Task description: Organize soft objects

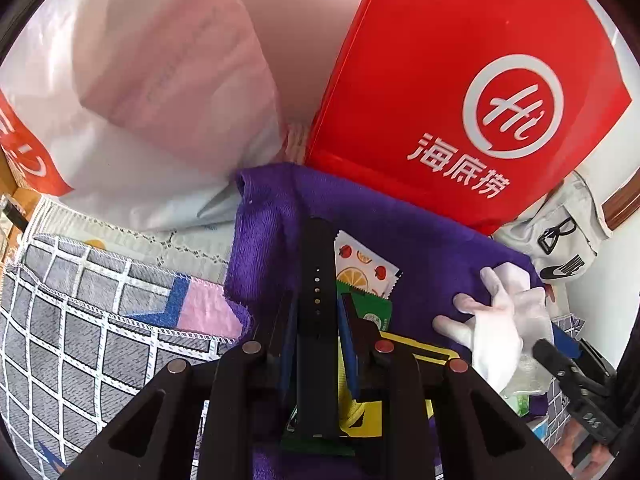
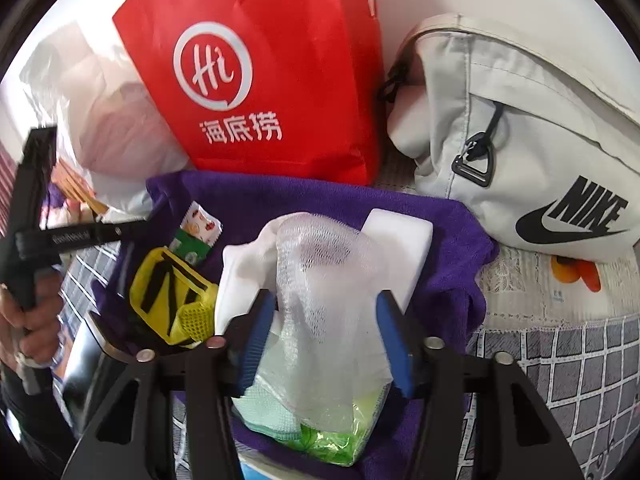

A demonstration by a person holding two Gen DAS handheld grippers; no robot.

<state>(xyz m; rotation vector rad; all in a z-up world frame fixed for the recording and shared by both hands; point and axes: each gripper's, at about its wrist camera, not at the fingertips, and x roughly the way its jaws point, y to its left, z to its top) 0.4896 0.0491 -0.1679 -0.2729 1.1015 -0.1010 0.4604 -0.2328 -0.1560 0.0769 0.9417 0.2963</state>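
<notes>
A purple towel [image 1: 420, 240] lies spread on the table with small items on it. My left gripper [image 1: 318, 312] is shut on a black watch strap [image 1: 318, 280], held above a fruit-print packet [image 1: 360, 264] and a yellow-black pouch [image 1: 400, 360]. A white glove [image 1: 500, 320] lies to its right. In the right wrist view my right gripper [image 2: 324, 312] is open around a white mesh net [image 2: 324, 280] that lies over a white glove [image 2: 244, 272], near a white foam block [image 2: 400, 236], the towel [image 2: 448, 232] and the pouch [image 2: 172, 292]. The left gripper [image 2: 32, 208] shows at far left.
A red paper bag [image 1: 460, 80] stands behind the towel, also in the right wrist view [image 2: 260, 80]. A white plastic bag [image 1: 140, 100] sits to its left. A grey Nike bag [image 2: 520, 140] lies at right. A grey checked cloth [image 1: 80, 300] covers the table. Green packets [image 2: 328, 436] lie below the net.
</notes>
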